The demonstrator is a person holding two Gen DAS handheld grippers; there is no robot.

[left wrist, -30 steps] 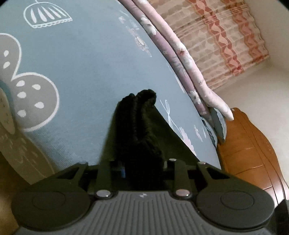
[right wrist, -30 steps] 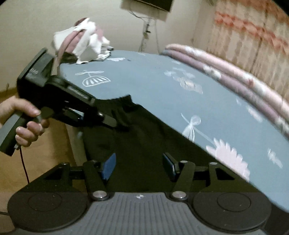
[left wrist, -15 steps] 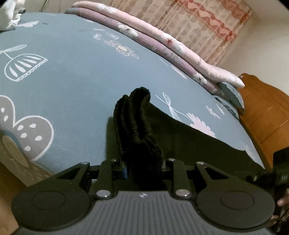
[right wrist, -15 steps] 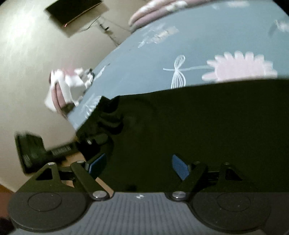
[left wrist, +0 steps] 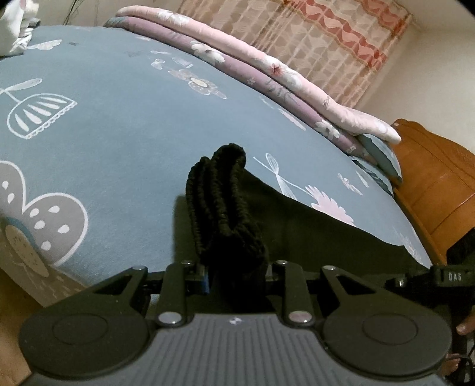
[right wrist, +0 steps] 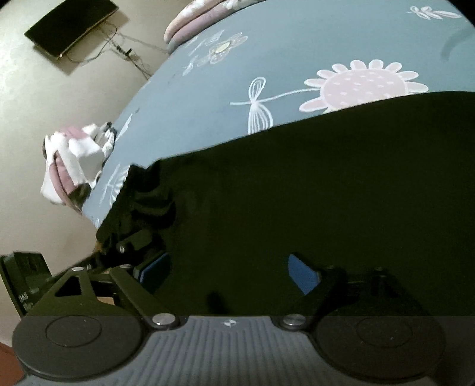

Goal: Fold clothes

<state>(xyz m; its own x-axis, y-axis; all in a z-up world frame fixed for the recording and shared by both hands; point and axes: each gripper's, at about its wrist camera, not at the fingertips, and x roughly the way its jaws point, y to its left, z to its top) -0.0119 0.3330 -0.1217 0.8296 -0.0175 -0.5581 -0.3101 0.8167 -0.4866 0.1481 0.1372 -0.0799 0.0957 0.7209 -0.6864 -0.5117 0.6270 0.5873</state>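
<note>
A black garment [left wrist: 297,225] lies along the near edge of the blue patterned bed [left wrist: 118,133]. My left gripper [left wrist: 236,267] is shut on its bunched elastic waistband [left wrist: 222,190], which stands up between the fingers. In the right wrist view the garment [right wrist: 297,193] spreads dark across the bed edge. My right gripper [right wrist: 228,271] hovers over it with its jaws opening wide. The blue pads [right wrist: 302,276] show on either side of the cloth and do not press it. The left gripper [right wrist: 130,246] shows at the garment's far left end.
A rolled pink and purple quilt [left wrist: 267,68] lies along the bed's far side, by the curtain. A wooden headboard [left wrist: 439,184] stands at the right. A pile of white and pink clothes [right wrist: 71,160] sits on the far bed corner. A dark screen [right wrist: 71,26] hangs on the wall.
My right gripper has rolled, shifted along the garment and spread its jaws wider. My left gripper has rolled to level and lifted slightly, still gripping the waistband.
</note>
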